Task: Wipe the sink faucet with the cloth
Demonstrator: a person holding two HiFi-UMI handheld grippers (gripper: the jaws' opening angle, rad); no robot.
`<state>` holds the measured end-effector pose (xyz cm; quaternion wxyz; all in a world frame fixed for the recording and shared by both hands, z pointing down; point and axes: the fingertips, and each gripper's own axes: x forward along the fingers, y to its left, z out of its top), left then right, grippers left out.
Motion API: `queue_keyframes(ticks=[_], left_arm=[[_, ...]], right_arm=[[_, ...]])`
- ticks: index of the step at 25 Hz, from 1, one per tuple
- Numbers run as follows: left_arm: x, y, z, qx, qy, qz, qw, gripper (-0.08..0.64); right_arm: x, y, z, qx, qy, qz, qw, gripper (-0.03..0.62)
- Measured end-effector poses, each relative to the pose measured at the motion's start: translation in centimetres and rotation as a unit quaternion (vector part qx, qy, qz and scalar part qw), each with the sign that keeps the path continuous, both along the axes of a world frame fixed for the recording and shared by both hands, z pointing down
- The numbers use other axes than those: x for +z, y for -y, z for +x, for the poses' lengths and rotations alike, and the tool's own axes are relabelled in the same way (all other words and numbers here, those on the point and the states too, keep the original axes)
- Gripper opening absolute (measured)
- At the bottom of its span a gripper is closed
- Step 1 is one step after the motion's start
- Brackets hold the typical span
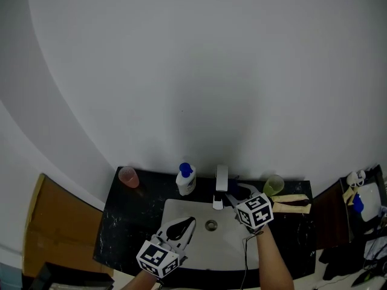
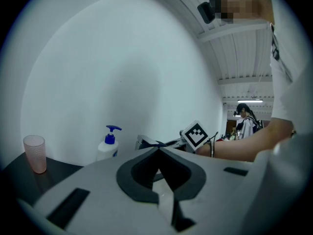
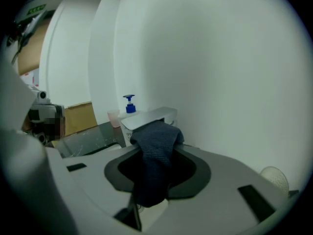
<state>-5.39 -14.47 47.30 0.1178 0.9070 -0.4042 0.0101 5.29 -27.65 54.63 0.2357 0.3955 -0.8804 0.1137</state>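
Observation:
The faucet (image 1: 221, 183) is a squared white spout at the back of the white sink (image 1: 187, 246). My right gripper (image 1: 234, 198) is just to its right, shut on a dark blue cloth (image 3: 155, 148). The cloth bulges out past the jaw tips and rests against the faucet's end (image 3: 152, 116). My left gripper (image 1: 183, 227) hovers low over the basin's left half, apart from the faucet (image 2: 145, 142). Its jaws meet at the tips with nothing between them. The left gripper view also catches the right gripper's marker cube (image 2: 195, 134) beside the spout.
A white soap bottle with blue pump (image 1: 185, 180) stands left of the faucet, a pink cup (image 1: 128, 176) further left, a green cup (image 1: 273, 185) to the right. The black counter (image 1: 124, 228) surrounds the sink. Beige strips (image 1: 291, 202) lie at right. The white wall (image 1: 193, 89) rises behind.

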Motion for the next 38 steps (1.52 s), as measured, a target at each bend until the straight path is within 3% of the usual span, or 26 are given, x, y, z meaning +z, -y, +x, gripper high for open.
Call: queue_keyframes(ticks=[6,9,17,21,24,28,32,38], left_arm=[[-0.1,0.1,0.0,0.002,0.0,-0.002,1.0,0.0],[0.0,-0.1,0.4,0.006,-0.001,-0.003,1.0,0.0],[0.0,0.1,0.5,0.01,-0.001,-0.005,0.9999,0.0],[-0.1,-0.1,0.1,0.005,0.001,-0.004,1.0,0.0],[0.1,-0.3,-0.3,0.001,0.004,-0.005,1.0,0.0],[0.2,-0.3,-0.3,0.001,0.006,-0.008,0.9999,0.0],[0.0,-0.1,0.2,0.005,0.003,-0.006,1.0,0.0],[0.0,-0.3,0.4,0.005,0.0,-0.009,0.9999,0.0]], right_arm=[[-1.3,0.2,0.5,0.001,0.021,0.041,0.999,0.121],[-1.0,0.8,-0.7,-0.008,0.058,0.035,0.998,0.121],[-2.1,-4.8,-1.8,-0.093,0.147,0.012,0.985,0.121],[-1.0,-1.7,-0.8,-0.046,0.089,0.035,0.994,0.121],[-0.9,1.1,-1.1,-0.03,0.084,0.046,0.995,0.121],[-1.6,-0.8,-1.7,-0.081,0.131,0.027,0.988,0.121],[-2.3,-4.8,-1.8,-0.127,0.149,0.015,0.98,0.121],[-1.1,-1.2,0.0,-0.046,0.097,0.04,0.993,0.121]])
